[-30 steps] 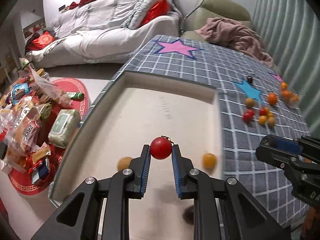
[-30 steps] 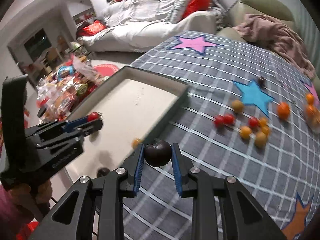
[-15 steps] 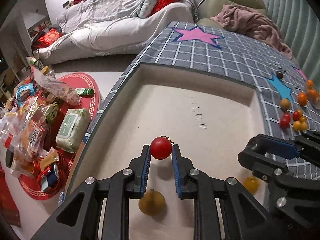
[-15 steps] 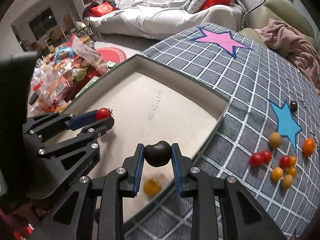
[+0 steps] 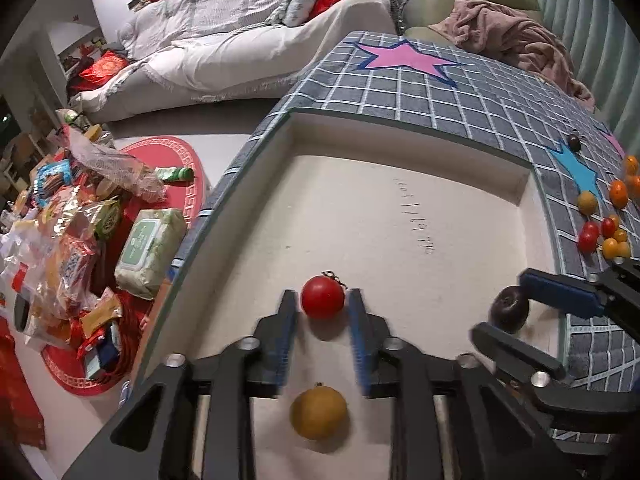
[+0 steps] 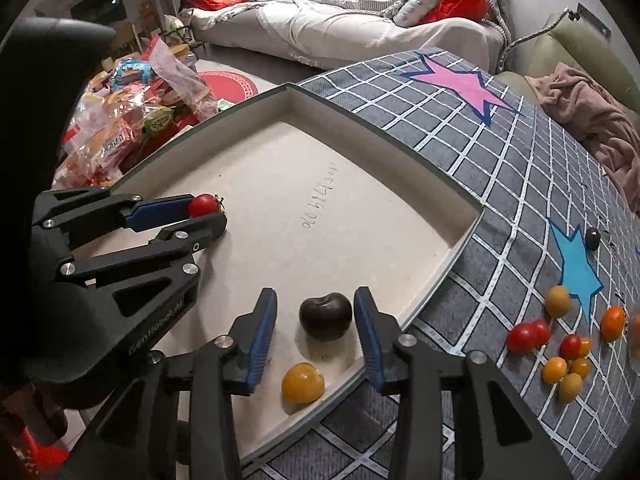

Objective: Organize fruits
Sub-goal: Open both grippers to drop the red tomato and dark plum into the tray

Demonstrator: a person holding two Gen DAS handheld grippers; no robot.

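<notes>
A shallow cream tray (image 5: 400, 148) (image 6: 440, 196) lies on the grey checked cloth. My left gripper (image 5: 322, 304) (image 6: 208, 216) is open around a red tomato (image 5: 322, 296) (image 6: 203, 205) that rests on the tray floor. My right gripper (image 6: 316, 316) (image 5: 516, 320) is open around a dark plum (image 6: 326, 315) (image 5: 508, 314) on the tray near its right wall. A yellow fruit (image 5: 319, 412) lies under the left gripper, another yellow fruit (image 6: 303, 382) under the right gripper.
Loose red, yellow and orange fruits (image 6: 560, 344) (image 5: 604, 228) lie on the cloth right of the tray, with a dark fruit (image 6: 592, 238) by the blue star. Snack bags (image 5: 72, 220) cover the floor at left. A sofa (image 5: 240, 40) stands behind.
Both grippers have lowered into the tray and opened. The tomato and the plum now sit free on the tray floor between the spread fingers.
</notes>
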